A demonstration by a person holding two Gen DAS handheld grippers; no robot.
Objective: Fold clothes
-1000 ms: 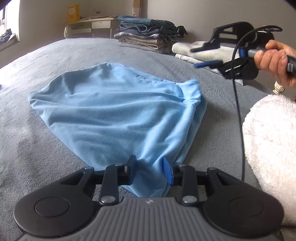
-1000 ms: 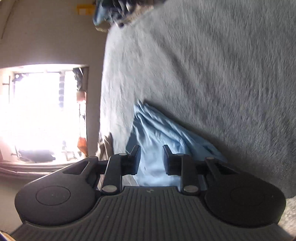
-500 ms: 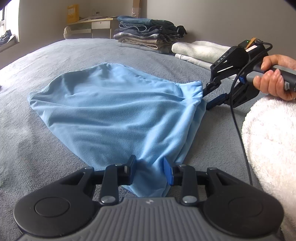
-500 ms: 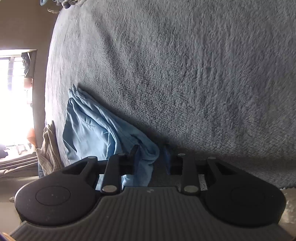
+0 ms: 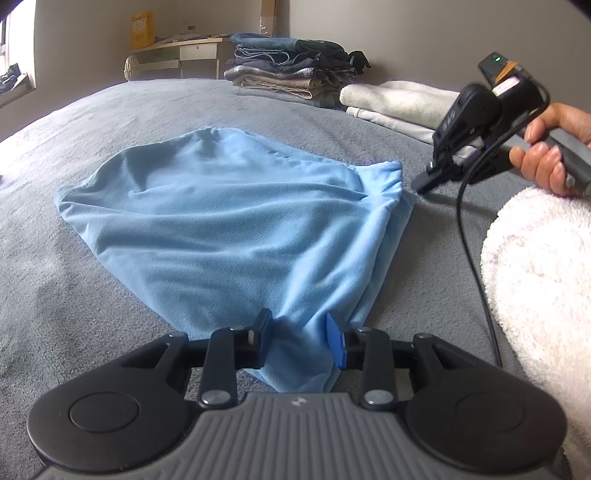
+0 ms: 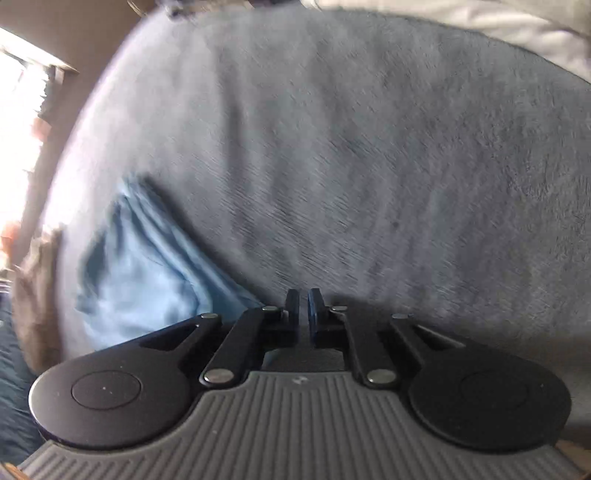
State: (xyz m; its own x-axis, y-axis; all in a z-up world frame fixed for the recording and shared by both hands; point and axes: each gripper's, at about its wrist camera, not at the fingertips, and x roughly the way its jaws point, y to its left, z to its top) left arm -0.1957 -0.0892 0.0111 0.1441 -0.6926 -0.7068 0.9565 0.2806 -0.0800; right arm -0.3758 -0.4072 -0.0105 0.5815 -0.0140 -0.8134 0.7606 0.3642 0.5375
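- Light blue cloth (image 5: 236,229), wrinkled, spread on grey bed (image 5: 92,295).
- Left tool (image 5: 297,341) clamped on near corner.
- Right tool (image 6: 303,306) closed, empty, beside cloth edge.

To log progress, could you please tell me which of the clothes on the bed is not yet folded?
The light blue garment, spread loose and wrinkled; the dark pile and white pile are folded.

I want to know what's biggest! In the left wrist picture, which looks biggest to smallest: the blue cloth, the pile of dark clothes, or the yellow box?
1. Blue cloth, biggest by far, though it's also nearest.
2. Pile of dark clothes, farther back.
3. Yellow box, smallest, by the far wall.
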